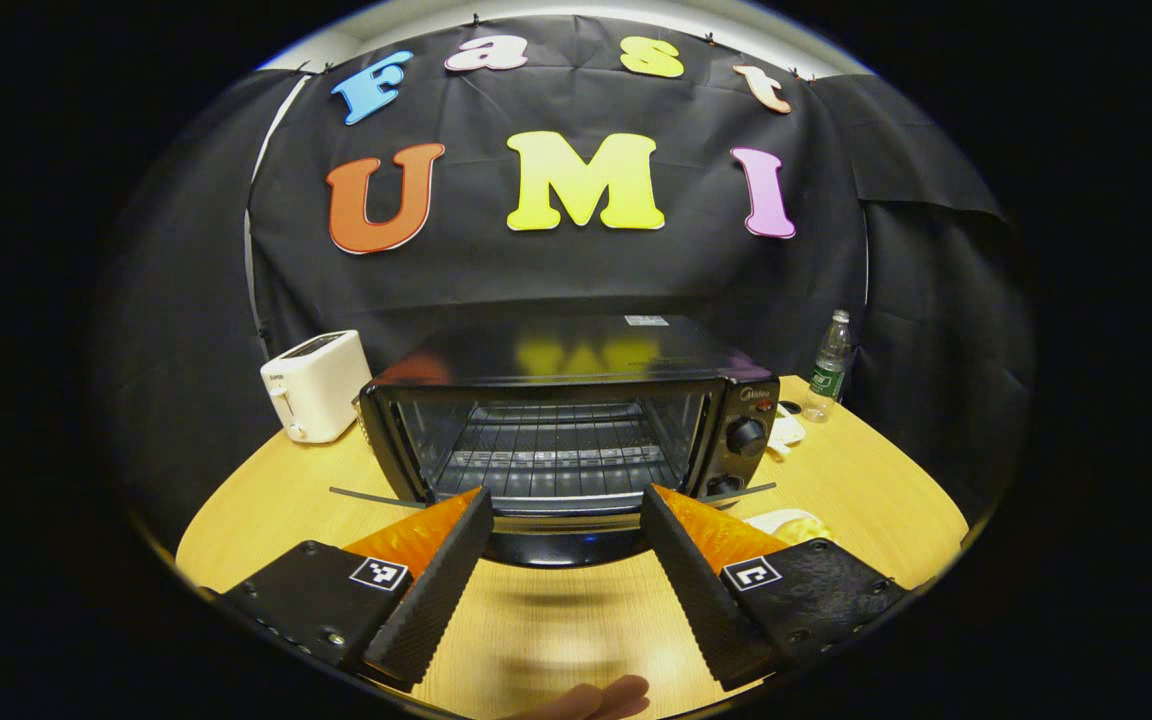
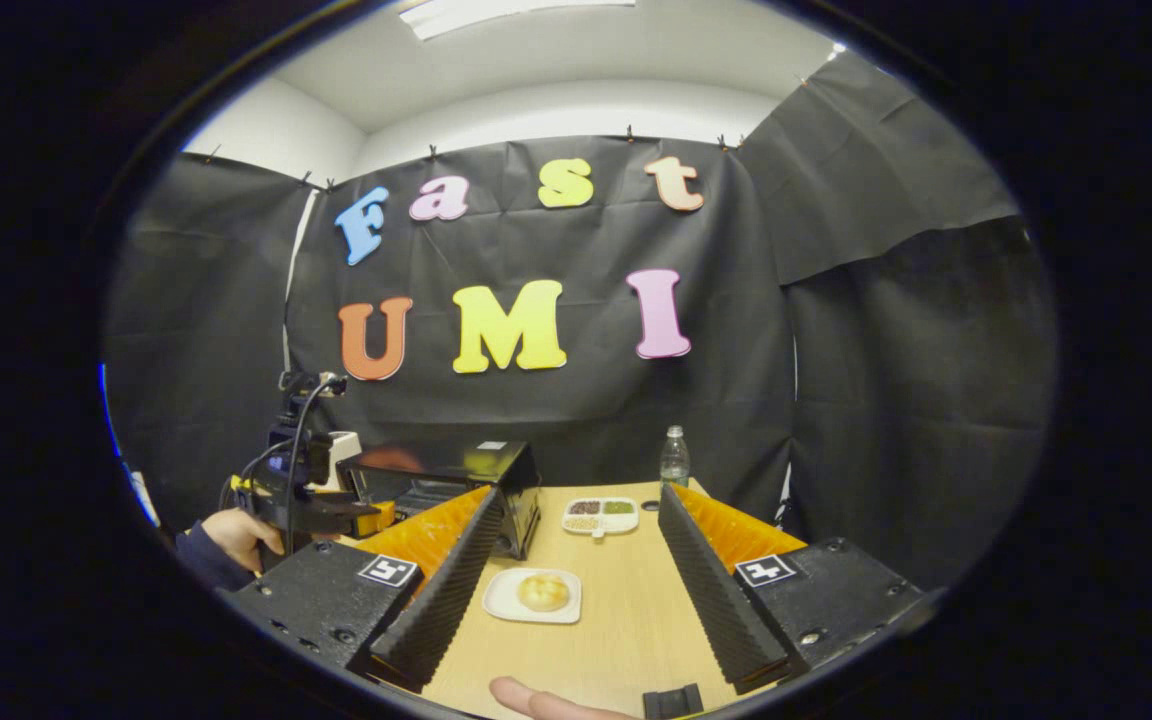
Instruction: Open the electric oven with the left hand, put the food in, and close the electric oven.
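With oven door down and rack bare, left gripper parked before the opening, fingers wide apart, holding nothing — access kept clear. Right gripper spread wide, empty, framing bun on plate — on bench, awaiting pickup.

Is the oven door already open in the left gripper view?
Yes, the oven door lies folded down, and the bare rack inside shows.

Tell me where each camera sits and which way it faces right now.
Left gripper view: rides the left gripper, facing the oven with its door down; own open fingers and a fingertip show.
Right gripper view: rides the right gripper, facing down the table over the plate with a bun; own open fingers and a fingertip show, the left gripper and hand farther left.
Shared: oven, bottle, toaster, table.
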{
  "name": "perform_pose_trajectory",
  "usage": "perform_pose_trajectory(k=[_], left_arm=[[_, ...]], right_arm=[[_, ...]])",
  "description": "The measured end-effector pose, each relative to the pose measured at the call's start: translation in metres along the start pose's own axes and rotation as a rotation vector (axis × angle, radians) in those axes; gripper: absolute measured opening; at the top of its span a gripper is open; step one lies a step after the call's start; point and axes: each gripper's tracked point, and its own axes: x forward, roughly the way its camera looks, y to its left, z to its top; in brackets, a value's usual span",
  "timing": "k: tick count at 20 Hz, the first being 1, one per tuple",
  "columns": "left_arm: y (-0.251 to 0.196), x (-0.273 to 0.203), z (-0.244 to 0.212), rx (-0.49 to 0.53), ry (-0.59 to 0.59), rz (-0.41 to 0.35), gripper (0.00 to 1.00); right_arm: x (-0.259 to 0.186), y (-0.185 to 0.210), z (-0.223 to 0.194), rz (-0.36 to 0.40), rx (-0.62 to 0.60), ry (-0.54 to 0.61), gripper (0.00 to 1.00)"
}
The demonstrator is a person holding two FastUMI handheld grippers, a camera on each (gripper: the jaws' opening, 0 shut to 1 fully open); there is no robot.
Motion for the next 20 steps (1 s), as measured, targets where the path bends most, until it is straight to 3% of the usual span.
perform_pose_trajectory(k=[7,14,15,16,18,20], left_arm=[[-0.006,-0.022,-0.056,-0.008,-0.021,0.004,0.98],[-0.009,-0.027,-0.1,-0.013,0.05,0.003,0.97],[-0.01,-0.026,-0.107,-0.018,0.068,0.001,0.87],[-0.009,-0.024,-0.114,-0.025,0.085,-0.001,0.96],[-0.008,-0.02,-0.136,-0.052,0.143,-0.005,1.0],[-0.009,-0.023,-0.126,-0.031,0.101,-0.007,0.94]], right_arm=[[0.008,0.001,-0.022,-0.003,0.0,0.042,1.0],[0.025,0.015,-0.058,0.004,-0.024,0.115,1.0],[0.028,0.016,-0.062,0.002,-0.025,0.122,1.0],[0.03,0.016,-0.065,0.0,-0.022,0.128,1.0],[0.033,0.018,-0.069,0.0,-0.02,0.137,1.0],[0.035,0.017,-0.07,-0.006,-0.021,0.136,1.0]])
